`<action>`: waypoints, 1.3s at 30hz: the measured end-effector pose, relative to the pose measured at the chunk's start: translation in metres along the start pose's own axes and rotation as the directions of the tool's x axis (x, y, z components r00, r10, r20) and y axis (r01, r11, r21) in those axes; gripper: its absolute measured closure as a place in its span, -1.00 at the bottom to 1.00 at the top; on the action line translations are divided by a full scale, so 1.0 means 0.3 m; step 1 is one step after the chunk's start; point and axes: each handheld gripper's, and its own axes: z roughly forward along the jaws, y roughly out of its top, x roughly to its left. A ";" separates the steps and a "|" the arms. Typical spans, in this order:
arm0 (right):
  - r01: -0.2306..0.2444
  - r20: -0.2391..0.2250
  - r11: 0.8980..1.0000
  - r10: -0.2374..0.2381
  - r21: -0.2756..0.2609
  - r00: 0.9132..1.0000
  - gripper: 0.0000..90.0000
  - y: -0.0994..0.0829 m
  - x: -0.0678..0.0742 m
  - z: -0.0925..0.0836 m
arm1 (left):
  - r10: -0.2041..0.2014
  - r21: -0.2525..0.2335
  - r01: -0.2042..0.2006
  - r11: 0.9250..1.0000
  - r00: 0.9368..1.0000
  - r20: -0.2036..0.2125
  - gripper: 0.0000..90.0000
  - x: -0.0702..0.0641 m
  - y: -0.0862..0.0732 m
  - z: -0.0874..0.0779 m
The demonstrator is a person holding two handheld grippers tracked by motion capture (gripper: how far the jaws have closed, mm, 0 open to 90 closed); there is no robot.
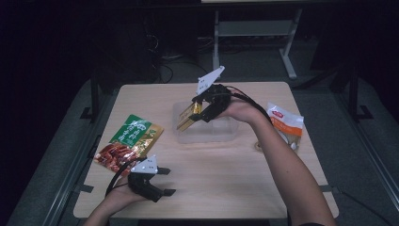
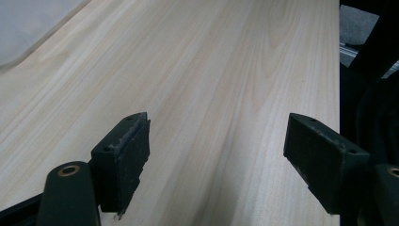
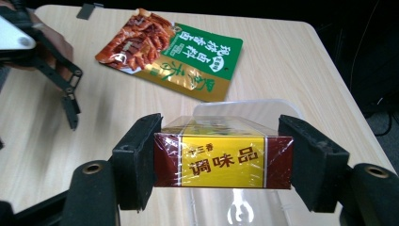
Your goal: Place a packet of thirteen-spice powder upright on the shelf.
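Pale wood grain covers the desk (image 1: 211, 179), which stands in a dark room above a grey floor with a metal frame behind it. A clear plastic tub (image 1: 207, 134) sits near the desk's middle and serves as the landmark. A green and red snack pouch (image 1: 129, 141) lies well to the tub's left, a white and orange bag (image 1: 284, 123) to its right. Just above the tub, a red and yellow seasoning box (image 3: 223, 160) is clamped by its ends in the right tool (image 1: 197, 109). The left tool (image 1: 162, 181) rests nearer the front edge, jaws wide and empty. If tilted, the glossy box could slip and miss the tub.
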 end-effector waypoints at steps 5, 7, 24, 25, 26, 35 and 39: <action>-0.003 0.000 1.000 0.003 0.013 1.000 -0.28 0.013 -0.028 0.042 | -0.011 0.003 0.011 1.000 1.000 -0.001 -0.50 -0.006 -0.006 -0.002; 0.004 0.002 1.000 -0.004 0.027 1.000 -0.28 0.015 -0.035 0.059 | -0.011 0.006 0.011 1.000 1.000 -0.001 -0.50 -0.009 -0.009 -0.005; 0.003 -0.020 0.996 -0.002 0.088 1.000 -0.29 0.007 -0.083 0.172 | -0.018 0.014 0.018 1.000 1.000 0.000 -0.50 -0.026 -0.025 -0.015; 0.000 -0.021 0.996 0.001 0.089 1.000 -0.29 0.004 -0.087 0.176 | -0.016 0.015 0.016 1.000 1.000 0.000 -0.50 -0.026 -0.025 -0.015; 0.001 -0.024 0.996 0.002 0.090 1.000 -0.29 0.001 -0.092 0.181 | -0.017 0.015 0.017 1.000 1.000 0.001 -0.50 -0.027 -0.025 -0.015; -0.008 -0.024 0.998 0.009 0.064 1.000 -0.30 0.004 -0.106 0.194 | -0.015 0.017 0.015 1.000 1.000 0.004 -0.50 -0.026 -0.024 -0.016; -0.011 -0.019 0.998 0.012 0.065 1.000 -0.30 0.011 -0.105 0.203 | -0.015 0.019 0.015 1.000 1.000 0.008 -0.50 -0.028 -0.024 -0.014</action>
